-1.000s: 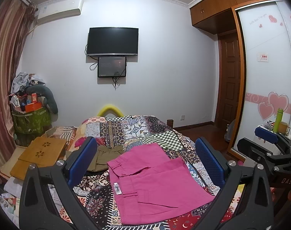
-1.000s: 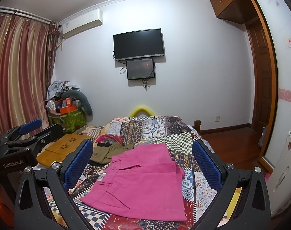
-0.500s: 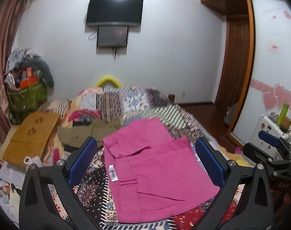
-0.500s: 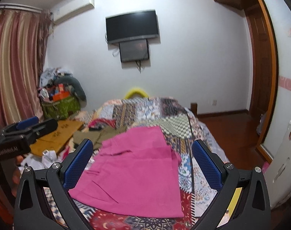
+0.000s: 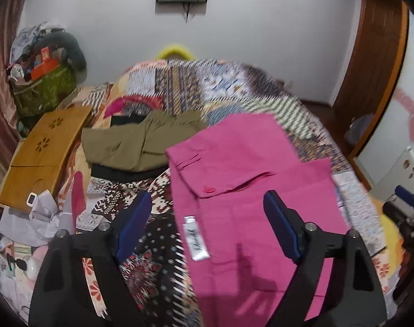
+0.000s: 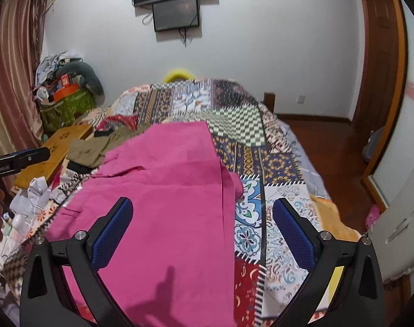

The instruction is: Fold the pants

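Observation:
Pink pants [image 5: 247, 190] lie spread flat on the patchwork bedspread [image 5: 196, 87], with a white label at the waistband [image 5: 196, 241]. My left gripper [image 5: 207, 226] is open and hovers just above the waistband edge. In the right wrist view the same pink pants [image 6: 163, 190] fill the middle, and my right gripper [image 6: 204, 229] is open above their right edge and the bedspread [image 6: 275, 163]. Neither gripper holds anything.
Olive-green clothing [image 5: 136, 141] and dark garments lie left of the pants. A wooden lap tray [image 5: 46, 147] and papers [image 5: 38, 215] sit at the bed's left side. A green bag [image 6: 68, 109] stands by the curtain. A white appliance [image 6: 403, 218] stands on the right.
Both grippers have tipped down and moved closer to the bed, so the pink pants now fill more of each view. Both stay open.

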Available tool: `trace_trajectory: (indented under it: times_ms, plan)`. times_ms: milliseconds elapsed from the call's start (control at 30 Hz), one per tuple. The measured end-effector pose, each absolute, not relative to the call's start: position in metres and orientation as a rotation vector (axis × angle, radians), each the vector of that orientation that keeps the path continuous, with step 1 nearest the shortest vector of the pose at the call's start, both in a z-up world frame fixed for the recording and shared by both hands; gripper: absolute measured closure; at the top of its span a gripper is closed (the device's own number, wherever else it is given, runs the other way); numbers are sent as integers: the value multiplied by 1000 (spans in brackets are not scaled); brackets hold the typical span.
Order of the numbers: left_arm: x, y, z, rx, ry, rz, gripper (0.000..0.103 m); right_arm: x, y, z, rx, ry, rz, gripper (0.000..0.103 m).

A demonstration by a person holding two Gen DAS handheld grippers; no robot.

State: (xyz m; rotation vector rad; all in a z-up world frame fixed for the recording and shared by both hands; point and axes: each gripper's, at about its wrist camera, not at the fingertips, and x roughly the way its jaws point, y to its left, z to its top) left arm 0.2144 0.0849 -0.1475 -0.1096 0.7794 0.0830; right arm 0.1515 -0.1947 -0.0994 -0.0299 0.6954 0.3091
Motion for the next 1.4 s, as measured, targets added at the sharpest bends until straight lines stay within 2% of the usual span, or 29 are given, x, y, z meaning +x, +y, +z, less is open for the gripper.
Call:
trace_trajectory:
  times_ms: [167, 300, 333, 500, 833, 1033, 1100, 1167, 1200, 1233, 1400]
  plan:
    - [246, 98, -175, -97, 878, 77, 28, 185, -202, -122, -11, 782, 336, 18]
    - [262, 103, -193, -101, 953, 59, 38, 208, -205, -138, -10, 842, 358, 26]
    - [267, 104, -199, -99, 976, 51, 43, 213, -206, -142, -9, 854, 361, 26]
    - [282, 99, -221, -123, 1066, -8, 53, 237, -203, -161, -22, 921, 378, 27]
    - [301, 97, -246, -239, 1165, -153, 53, 272, -202, -191, 21, 1036, 457, 38]
    - [298, 96, -243, -210, 1143, -159, 61, 282, -202, -203, 113, 1079, 533, 60]
    - [296, 95, -242, -194, 1133, -151, 64, 281, -203, -204, 149, 1082, 564, 76]
    - [294, 92, -240, -163, 1123, -139, 66, 280, -200, -204, 141, 1070, 564, 82]
    - [293, 92, -240, -154, 1122, -136, 66, 279, -199, -204, 126, 1062, 559, 93]
    - [293, 90, -240, -137, 1123, -134, 66, 278, -197, -204, 101, 1055, 543, 97]
    - [296, 86, -239, -52, 1124, -144, 66, 273, -197, -204, 68, 1051, 524, 100]
